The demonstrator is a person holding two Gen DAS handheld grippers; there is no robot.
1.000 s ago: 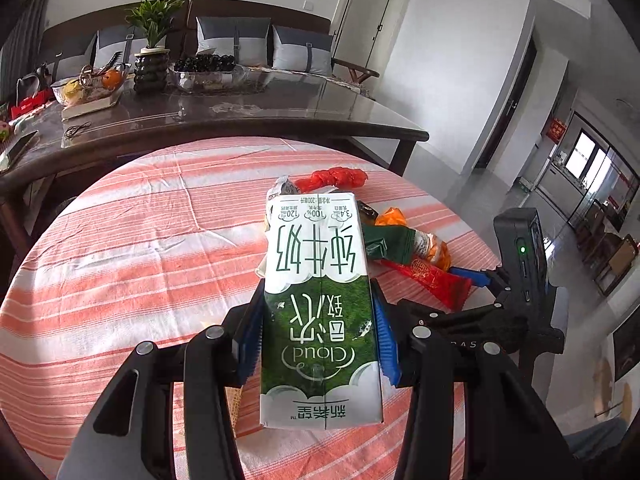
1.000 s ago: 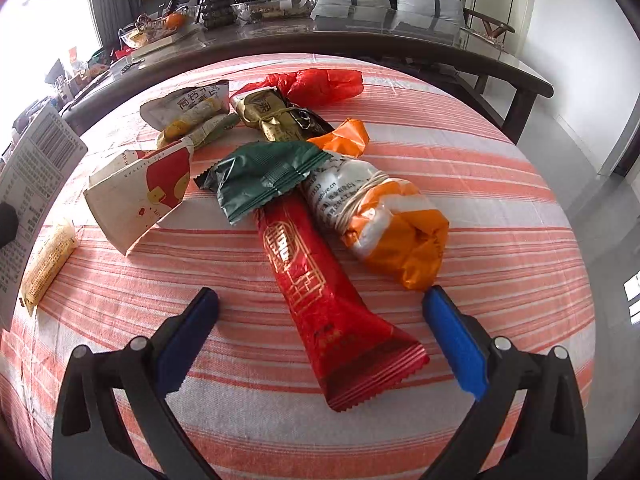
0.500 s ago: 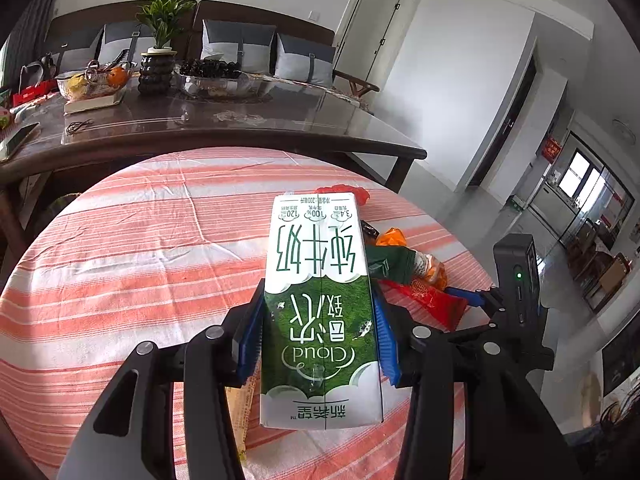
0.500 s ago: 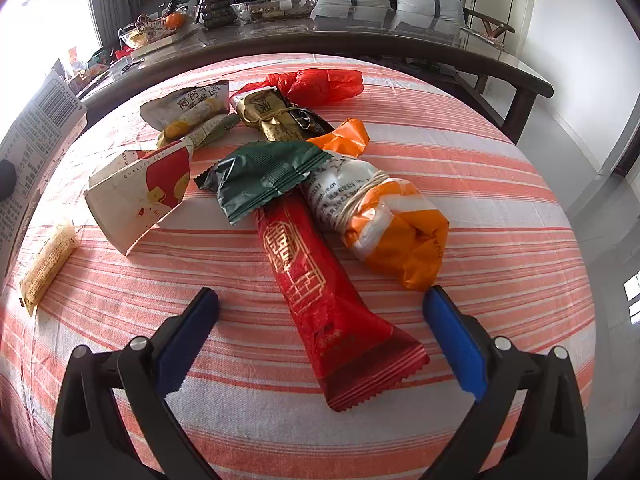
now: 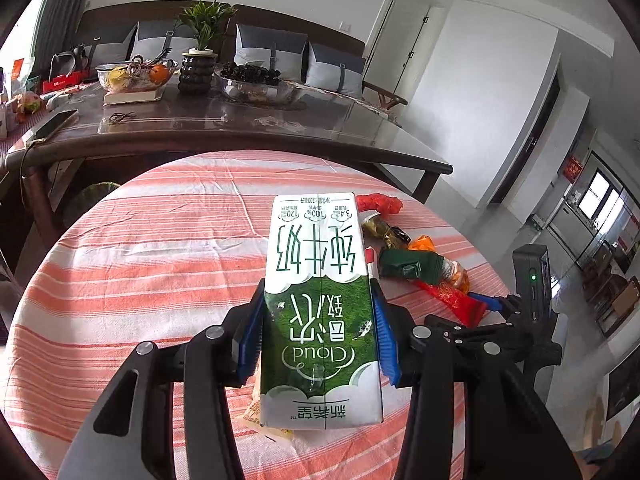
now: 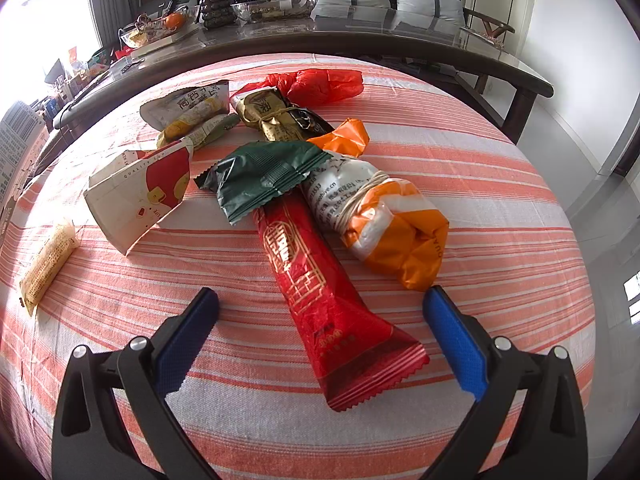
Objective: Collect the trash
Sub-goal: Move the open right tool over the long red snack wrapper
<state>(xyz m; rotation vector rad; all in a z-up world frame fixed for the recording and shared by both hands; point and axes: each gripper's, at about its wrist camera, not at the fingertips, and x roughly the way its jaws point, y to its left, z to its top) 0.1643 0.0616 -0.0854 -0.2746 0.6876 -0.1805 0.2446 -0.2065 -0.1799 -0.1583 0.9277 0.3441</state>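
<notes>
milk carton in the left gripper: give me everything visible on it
The milk carton is a slim rectangular paperboard box, white at both ends with a green grass-print band, "Cloud" and Chinese lettering reading upside down in the left wrist view. It looks intact. The left gripper clamps its sides with blue pads, holding it above the striped tablecloth.

Striped table [image 6: 500, 216], wrappers [image 6: 328, 300] (scattered), paper cup [image 6: 140, 192]

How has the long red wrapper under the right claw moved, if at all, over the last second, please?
No. The long red wrapper lies exactly as before, its top end tucked under the green wrapper on the striped cloth.
</notes>
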